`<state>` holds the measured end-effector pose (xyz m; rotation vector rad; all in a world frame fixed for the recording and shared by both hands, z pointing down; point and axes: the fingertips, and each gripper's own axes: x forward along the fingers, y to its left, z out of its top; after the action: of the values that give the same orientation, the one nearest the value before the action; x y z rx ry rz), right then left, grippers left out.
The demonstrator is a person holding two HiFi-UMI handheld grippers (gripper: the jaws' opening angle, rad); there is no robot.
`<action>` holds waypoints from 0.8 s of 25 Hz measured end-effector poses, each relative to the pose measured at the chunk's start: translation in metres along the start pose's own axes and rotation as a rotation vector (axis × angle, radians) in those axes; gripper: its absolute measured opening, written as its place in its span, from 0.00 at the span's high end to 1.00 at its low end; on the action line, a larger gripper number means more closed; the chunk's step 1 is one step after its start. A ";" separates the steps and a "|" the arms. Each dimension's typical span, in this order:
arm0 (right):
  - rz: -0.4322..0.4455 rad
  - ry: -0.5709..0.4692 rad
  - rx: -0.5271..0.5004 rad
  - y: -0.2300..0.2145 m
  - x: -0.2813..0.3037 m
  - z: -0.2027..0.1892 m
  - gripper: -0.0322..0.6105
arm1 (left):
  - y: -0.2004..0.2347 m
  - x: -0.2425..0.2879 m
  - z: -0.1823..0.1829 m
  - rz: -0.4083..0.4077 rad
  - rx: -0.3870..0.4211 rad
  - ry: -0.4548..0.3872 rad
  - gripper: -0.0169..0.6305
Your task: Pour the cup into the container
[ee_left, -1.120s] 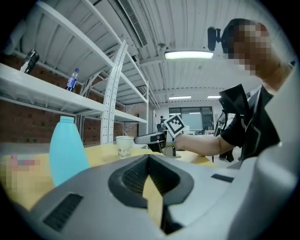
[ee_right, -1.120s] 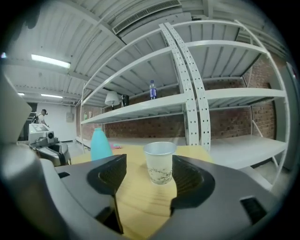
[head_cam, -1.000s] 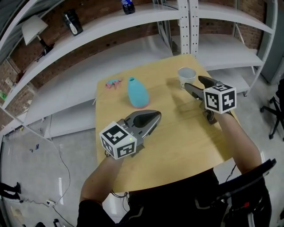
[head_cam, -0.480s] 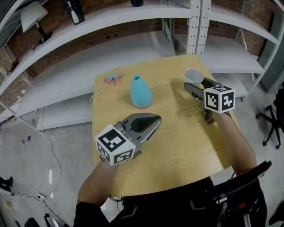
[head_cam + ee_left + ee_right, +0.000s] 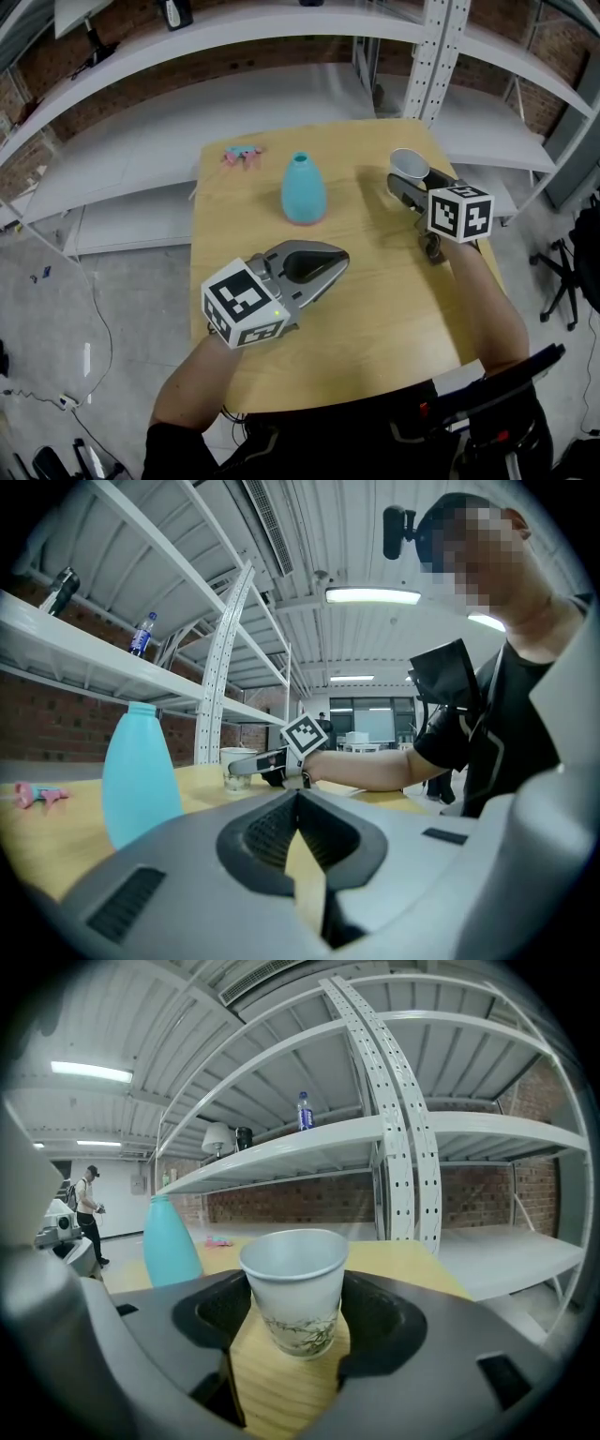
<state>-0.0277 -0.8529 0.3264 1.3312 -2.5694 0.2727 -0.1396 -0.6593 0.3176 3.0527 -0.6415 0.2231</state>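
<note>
Cup, white paper, clasped at both sides between the jaws of right gripper, to the right of turquoise container on wooden table; left gripper, jaws closed together on nothing, on the container's near side, apart from it.

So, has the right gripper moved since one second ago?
Yes. Measured against the far edge of the table, the right gripper went forward: its jaws were just short of the cup and now grip it from both sides.
</note>
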 end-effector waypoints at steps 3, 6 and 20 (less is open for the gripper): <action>0.011 0.005 -0.036 0.011 0.003 0.002 0.48 | -0.001 -0.001 -0.001 -0.004 0.000 0.001 0.97; 0.019 -0.007 -0.099 0.025 0.001 0.014 0.48 | -0.002 -0.002 -0.001 -0.009 0.000 0.001 0.97; 0.036 -0.028 -0.537 0.095 -0.004 0.076 0.48 | -0.013 -0.007 -0.002 -0.058 0.006 0.006 0.97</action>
<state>-0.1123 -0.8164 0.2469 1.0878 -2.4360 -0.4071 -0.1407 -0.6446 0.3185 3.0701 -0.5517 0.2341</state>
